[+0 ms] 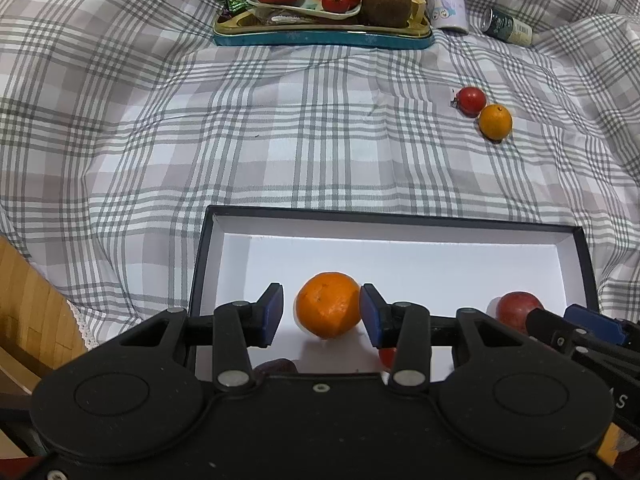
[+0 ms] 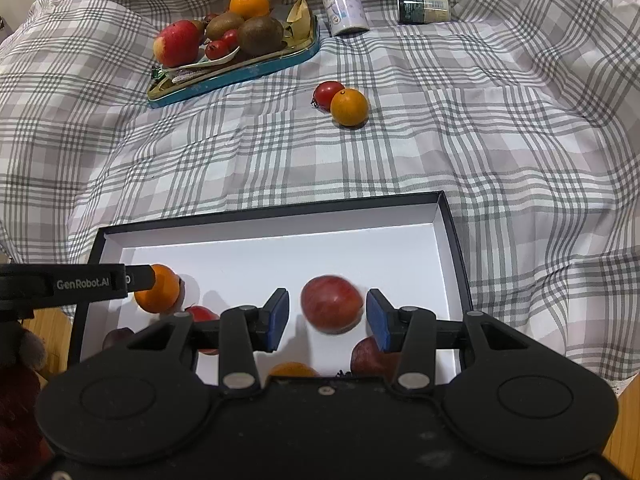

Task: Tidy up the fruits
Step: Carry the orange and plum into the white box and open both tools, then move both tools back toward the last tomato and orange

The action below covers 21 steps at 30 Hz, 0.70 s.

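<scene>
Fruit is being gathered from the checked bedcover (image 2: 480,152) into a black box (image 2: 448,236) with a white floor. The left gripper (image 1: 322,314) hovers over an orange (image 1: 328,310) in the box, its fingers parted; the right-hand pad looks close to the peel, the other clear, so it seems released rather than gripped. The right gripper (image 2: 328,316) brackets a red apple (image 2: 331,304), slightly blurred, with gaps on both sides: nothing held. Both point steeply down, suited to dropping fruit inside. A small tangerine (image 2: 349,107) touching a red fruit (image 2: 327,95) waits on the bedcover, and a teal tray (image 2: 256,70) beyond holds more
</scene>
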Each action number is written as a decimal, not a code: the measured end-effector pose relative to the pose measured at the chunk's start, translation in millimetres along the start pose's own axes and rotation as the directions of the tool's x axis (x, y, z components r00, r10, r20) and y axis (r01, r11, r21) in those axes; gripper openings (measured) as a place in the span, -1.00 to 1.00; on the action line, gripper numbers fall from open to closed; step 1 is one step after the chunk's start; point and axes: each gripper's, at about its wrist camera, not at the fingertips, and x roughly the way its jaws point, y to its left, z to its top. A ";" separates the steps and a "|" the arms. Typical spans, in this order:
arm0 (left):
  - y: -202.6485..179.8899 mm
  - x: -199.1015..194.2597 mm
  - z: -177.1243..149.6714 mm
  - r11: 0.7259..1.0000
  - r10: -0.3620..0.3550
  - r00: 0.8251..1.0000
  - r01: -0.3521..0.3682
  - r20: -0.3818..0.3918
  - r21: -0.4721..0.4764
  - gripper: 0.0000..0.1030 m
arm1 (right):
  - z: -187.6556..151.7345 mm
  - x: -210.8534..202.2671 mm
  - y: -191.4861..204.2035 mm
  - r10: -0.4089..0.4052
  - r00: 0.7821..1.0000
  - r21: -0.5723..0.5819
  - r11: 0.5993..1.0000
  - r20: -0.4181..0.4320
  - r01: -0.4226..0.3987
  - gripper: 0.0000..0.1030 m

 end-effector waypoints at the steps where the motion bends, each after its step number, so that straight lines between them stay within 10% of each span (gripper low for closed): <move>1: -0.3 0.0 -0.3 1.000 0.001 1.000 -0.001 -0.001 0.002 -0.01 | -0.1 -0.2 -0.2 0.000 1.000 0.001 1.000 0.001 0.000 -0.10; 21: -10.8 0.6 12.1 0.998 0.032 0.999 -0.032 0.002 0.052 -0.01 | 16.8 0.3 -14.6 -0.027 0.999 0.038 0.999 0.042 0.025 -0.10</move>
